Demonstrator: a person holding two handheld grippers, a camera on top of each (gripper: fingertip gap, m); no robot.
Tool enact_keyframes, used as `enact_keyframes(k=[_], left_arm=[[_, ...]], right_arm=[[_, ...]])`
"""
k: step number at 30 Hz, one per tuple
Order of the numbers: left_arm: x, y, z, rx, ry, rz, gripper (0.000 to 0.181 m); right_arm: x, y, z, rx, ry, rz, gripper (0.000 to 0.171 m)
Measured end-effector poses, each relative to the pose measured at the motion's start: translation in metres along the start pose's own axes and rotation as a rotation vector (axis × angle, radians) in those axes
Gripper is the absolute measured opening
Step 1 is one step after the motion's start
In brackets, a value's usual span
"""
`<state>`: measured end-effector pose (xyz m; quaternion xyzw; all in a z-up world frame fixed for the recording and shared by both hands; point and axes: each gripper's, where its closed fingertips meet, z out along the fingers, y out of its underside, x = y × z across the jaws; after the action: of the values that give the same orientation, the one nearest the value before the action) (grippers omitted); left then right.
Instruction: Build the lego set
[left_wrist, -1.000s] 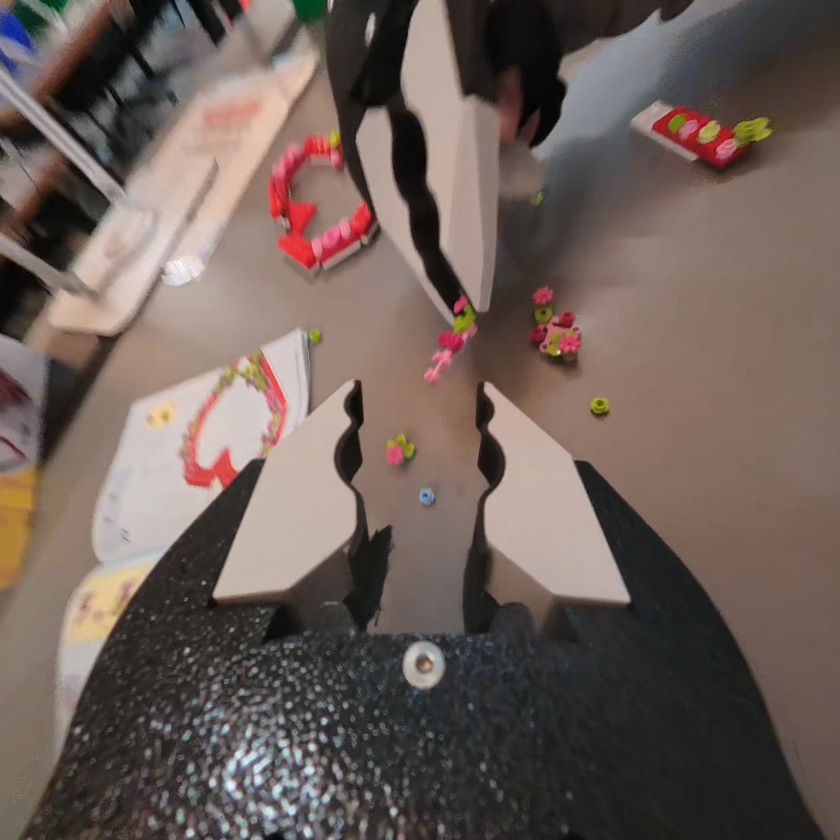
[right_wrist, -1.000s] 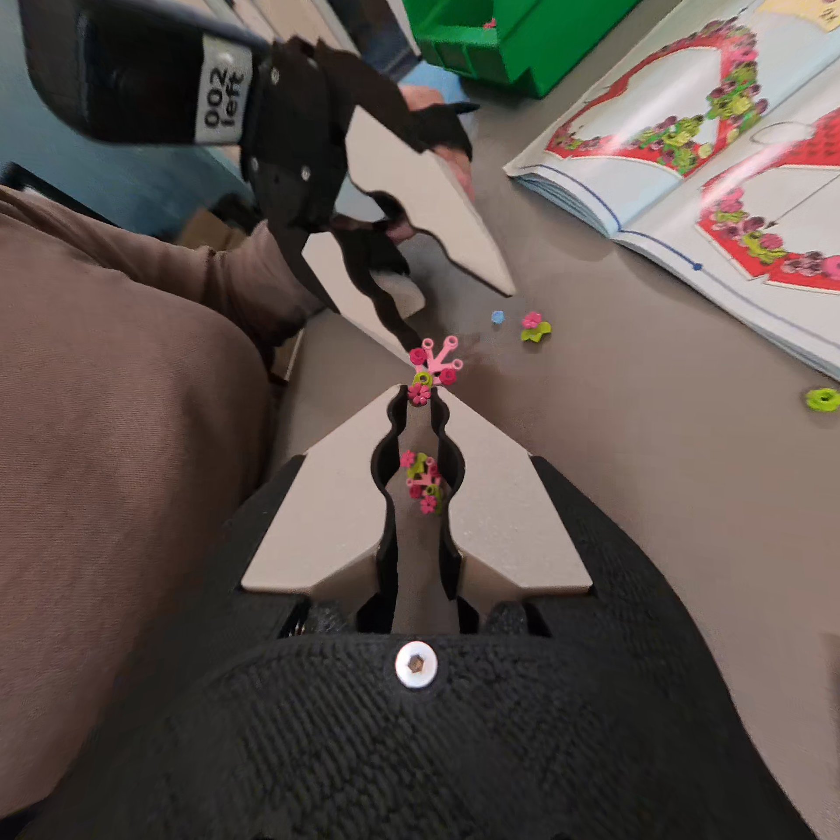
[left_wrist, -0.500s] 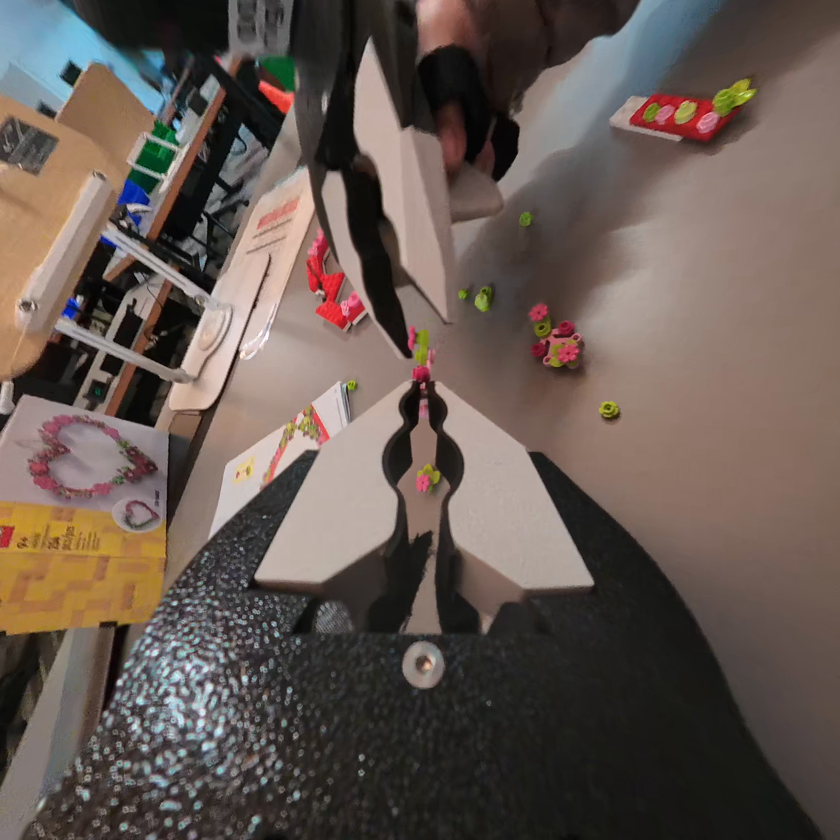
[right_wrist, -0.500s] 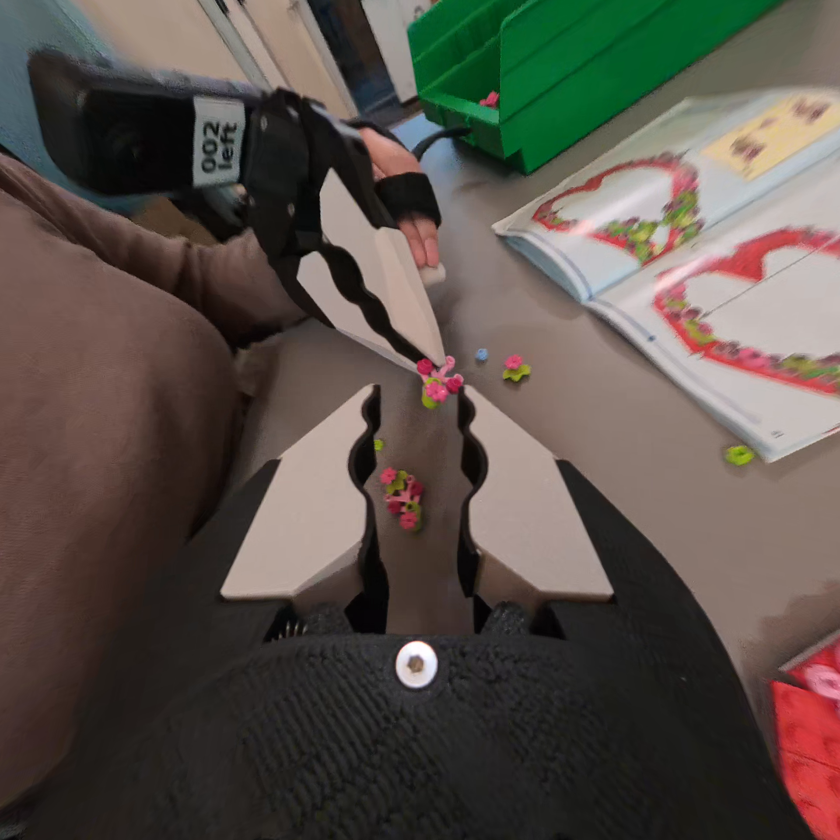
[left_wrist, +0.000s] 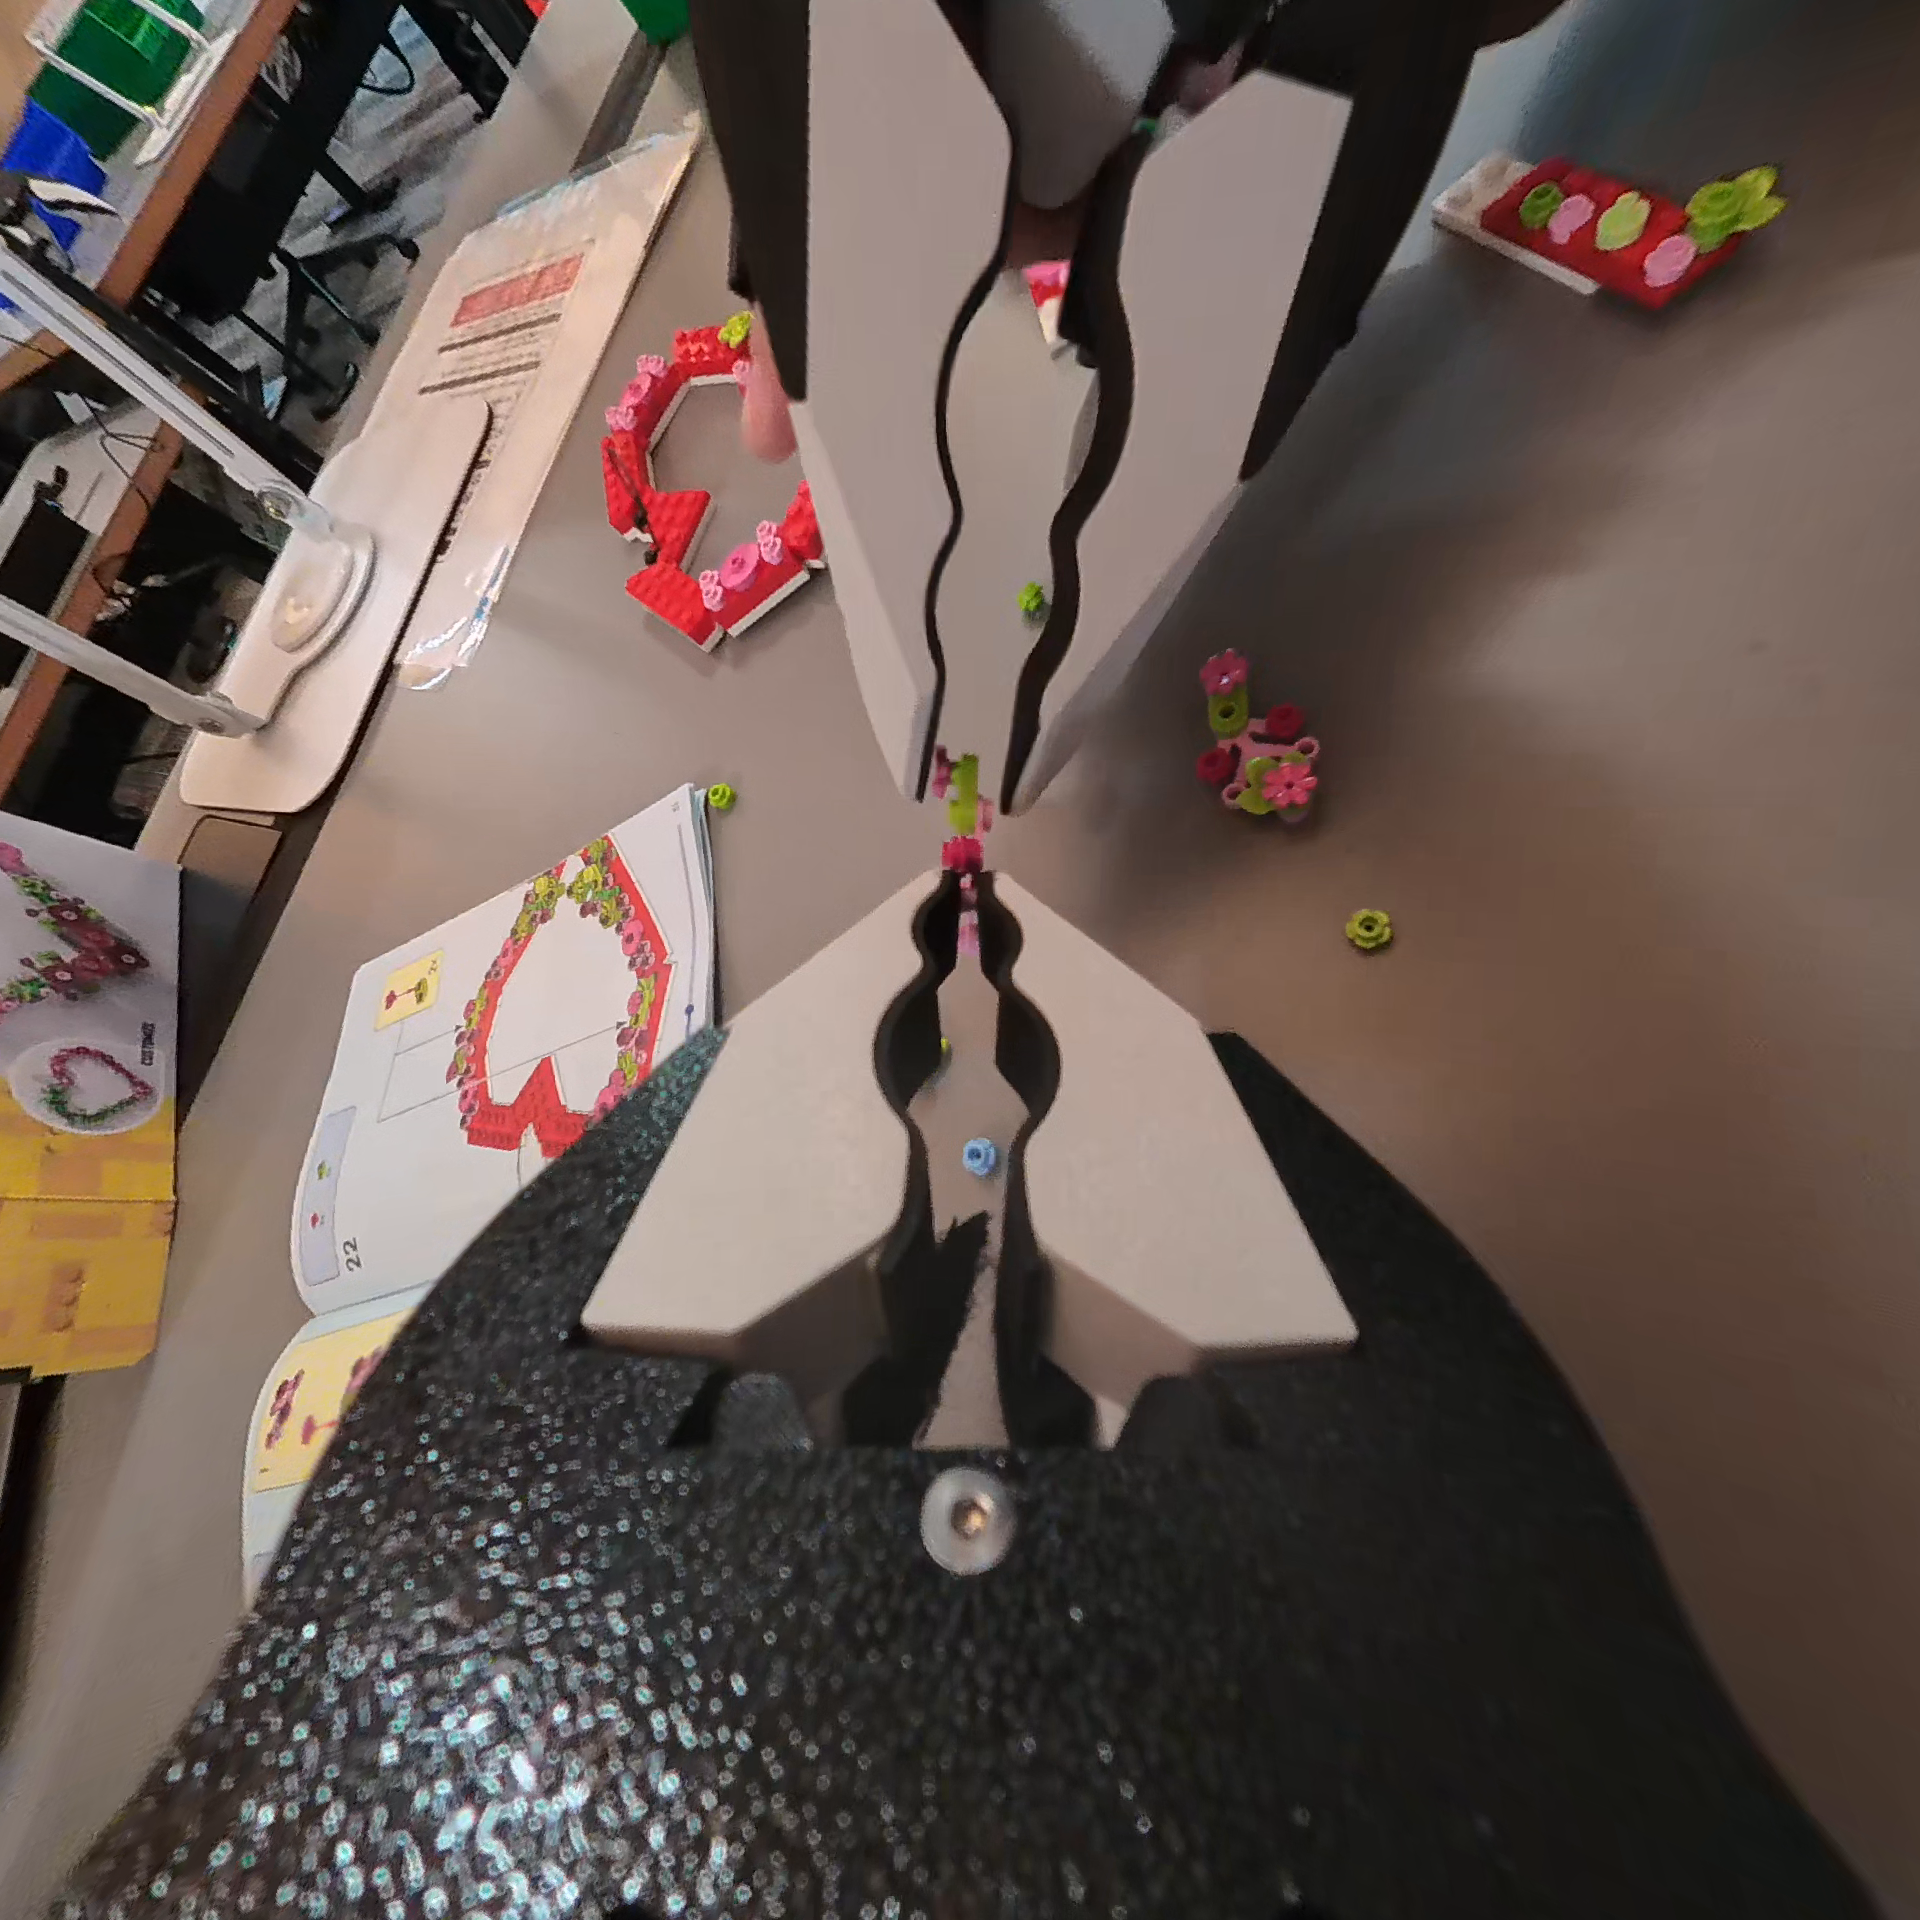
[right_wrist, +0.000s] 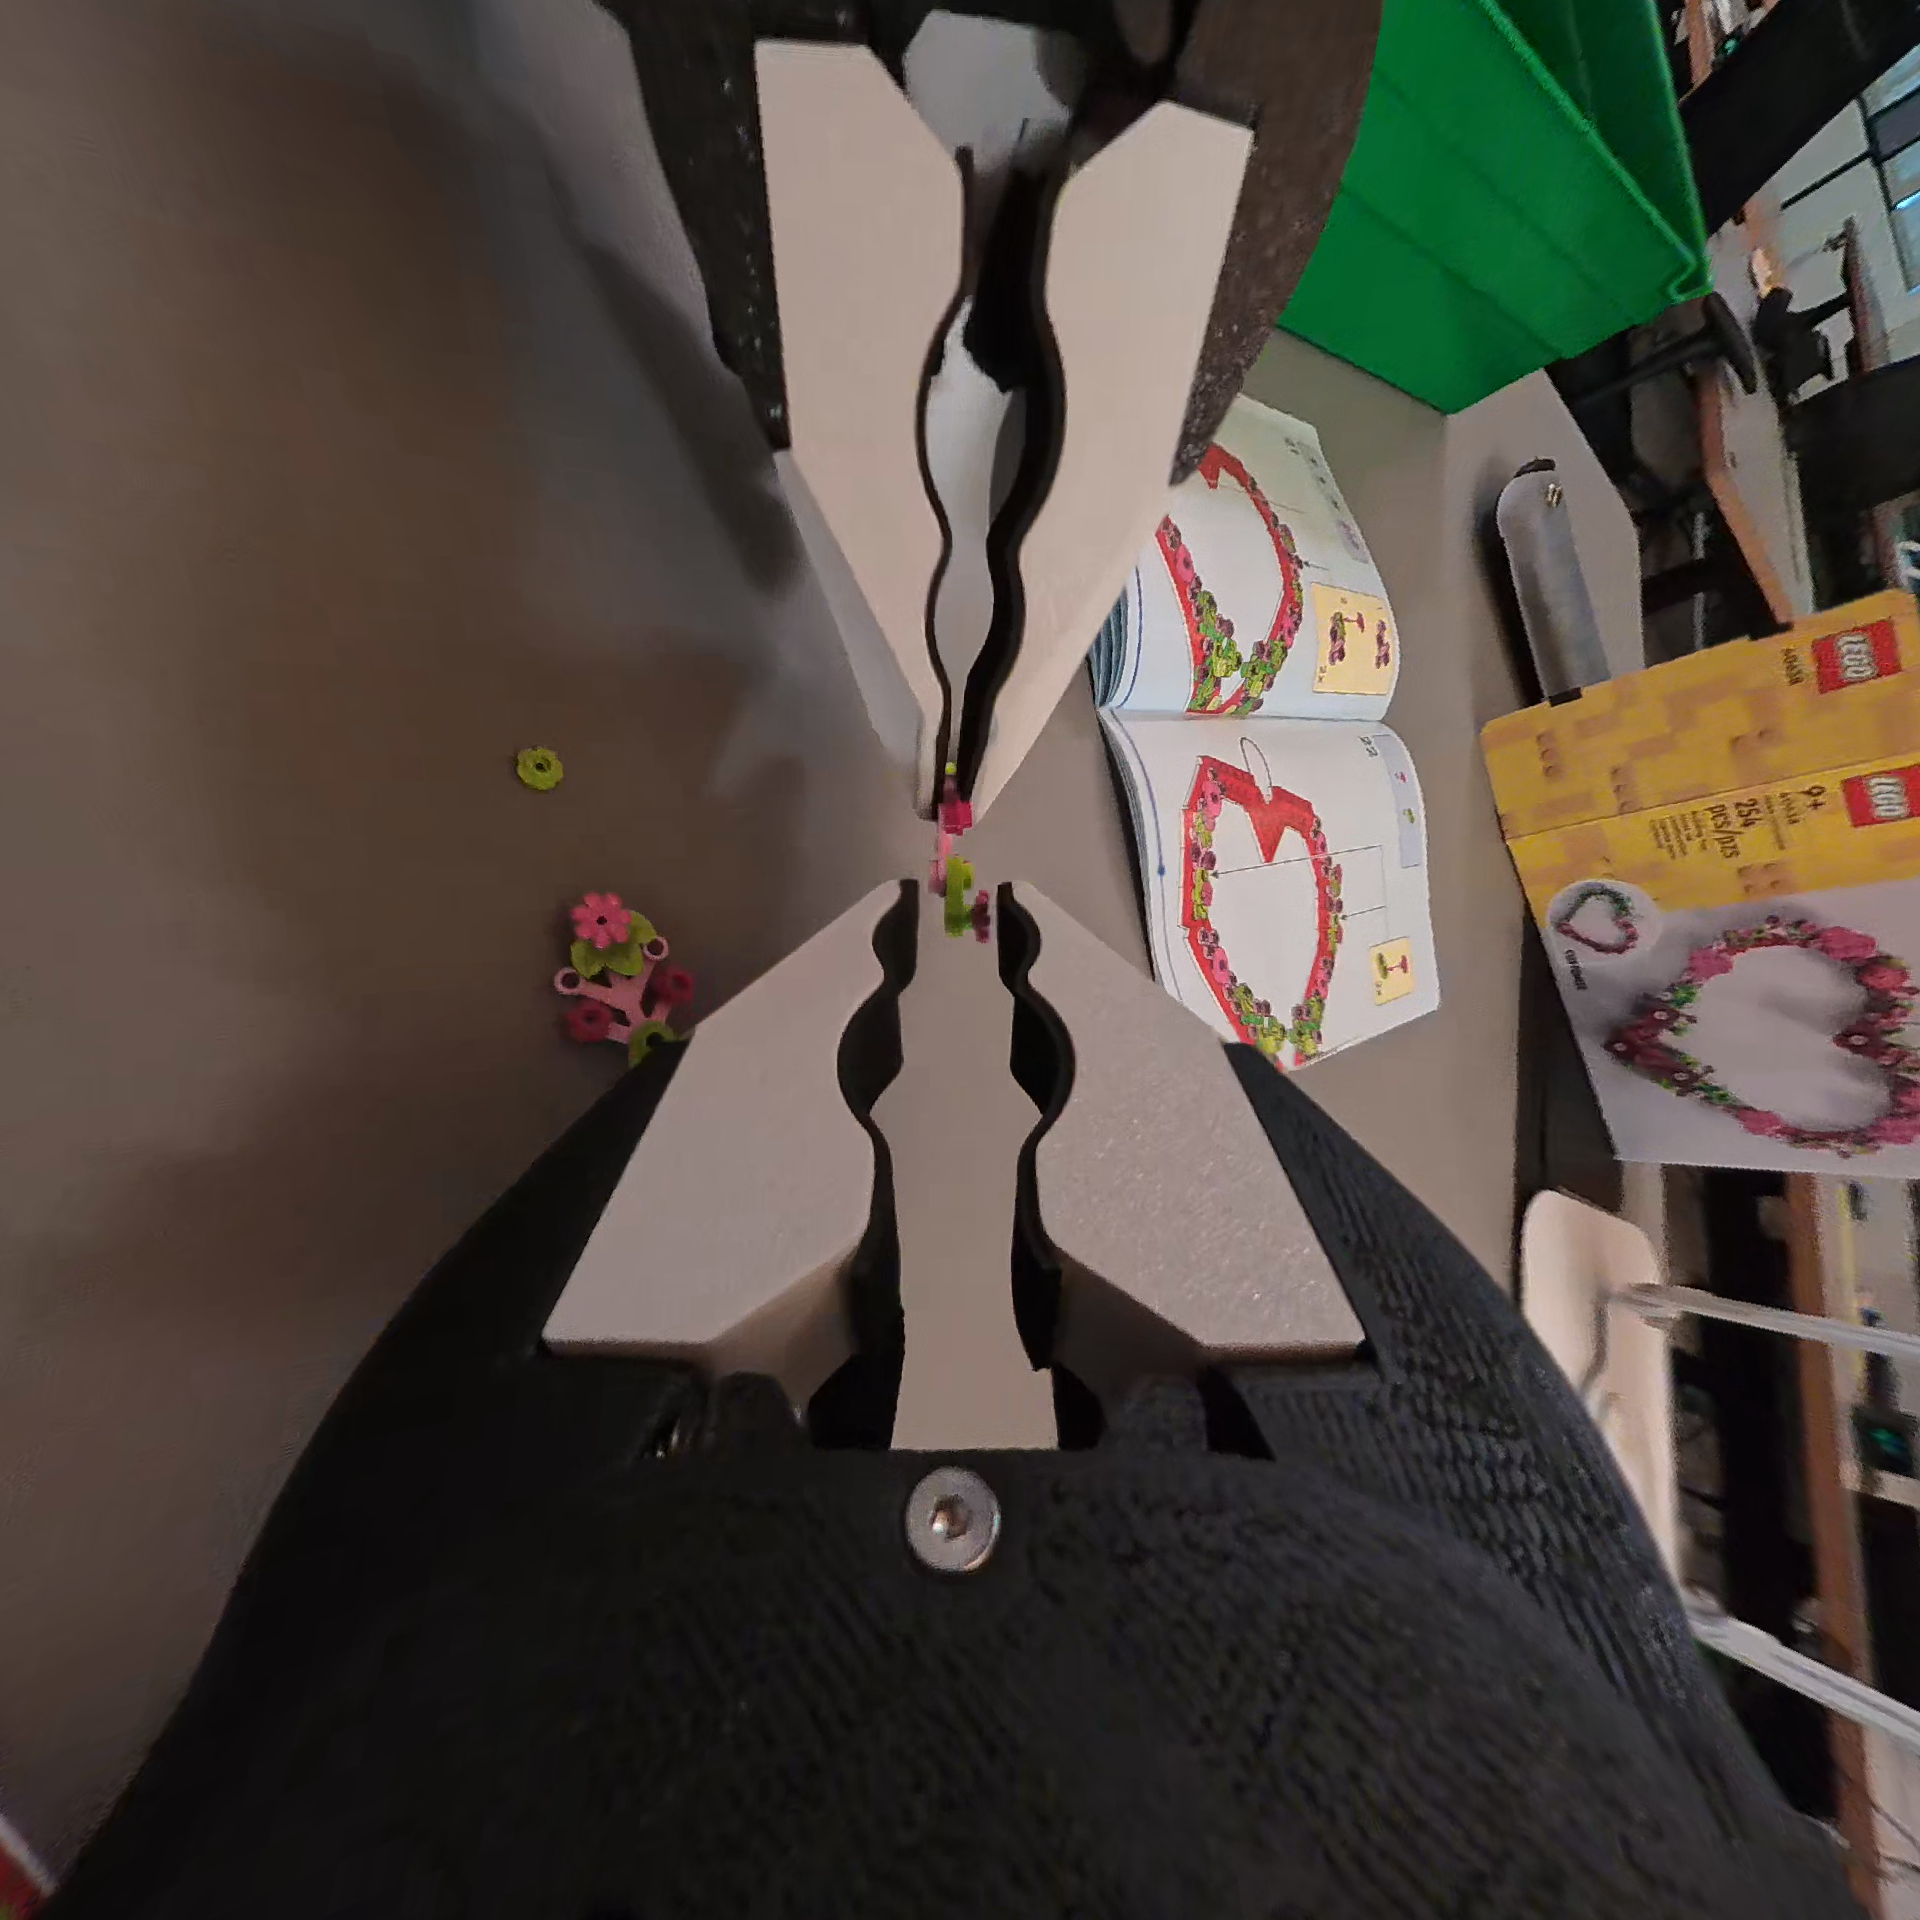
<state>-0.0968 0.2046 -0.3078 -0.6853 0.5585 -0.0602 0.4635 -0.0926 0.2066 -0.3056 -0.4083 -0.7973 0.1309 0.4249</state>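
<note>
A small flower sprig (left_wrist: 963, 821), a pink stem with magenta and lime blossoms, hangs between the two grippers above the grey table. My left gripper (left_wrist: 966, 881) is shut on its stem end. My right gripper (right_wrist: 958, 891) faces it tip to tip and is narrowly open. Its fingertips (right_wrist: 912, 896) stand on either side of the sprig's lime end (right_wrist: 961, 899), with small gaps showing. In the right wrist view the left gripper (right_wrist: 951, 805) comes down from the top. In the left wrist view the right gripper (left_wrist: 964, 800) comes down from the top.
On the table lie a partly built red heart frame (left_wrist: 717, 499), a red plate with blossoms (left_wrist: 1600, 234), a second sprig (left_wrist: 1257, 764), a loose lime flower (left_wrist: 1368, 928) and a blue stud (left_wrist: 979, 1155). The open booklet (right_wrist: 1278, 862), yellow box (right_wrist: 1714, 831) and green bin (right_wrist: 1475, 208) lie beyond. Less than 4 cm separates the two grippers' tips. About 6 centimetres separates my left fingertips from the blue stud (left_wrist: 979, 1155).
The right gripper let go of the sprig and the left gripper shut on it. The right jaws have since narrowed around its free end, and both grippers have turned tip to tip.
</note>
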Motion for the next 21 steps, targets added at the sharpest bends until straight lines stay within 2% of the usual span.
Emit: enact_keyframes(k=[8,16,17,18,21], left_arm=[[0.003,0.004,0.004,-0.04,0.023,-0.008,0.001],[0.004,0.0,0.004,-0.021,0.022,-0.029,0.001],[0.004,-0.001,0.002,-0.007,0.023,-0.038,0.002],[0.003,-0.001,-0.001,-0.004,0.024,-0.049,0.012],[-0.003,0.007,-0.01,-0.02,0.044,-0.085,0.02]], right_arm=[[-0.005,0.001,0.006,-0.077,0.008,-0.148,0.012],[-0.006,0.002,0.008,-0.114,-0.012,-0.16,0.007],[-0.006,0.001,0.007,-0.107,-0.012,-0.152,0.007],[-0.005,0.001,0.006,-0.101,-0.012,-0.141,0.007],[-0.005,0.004,0.005,-0.087,-0.005,-0.132,0.007]])
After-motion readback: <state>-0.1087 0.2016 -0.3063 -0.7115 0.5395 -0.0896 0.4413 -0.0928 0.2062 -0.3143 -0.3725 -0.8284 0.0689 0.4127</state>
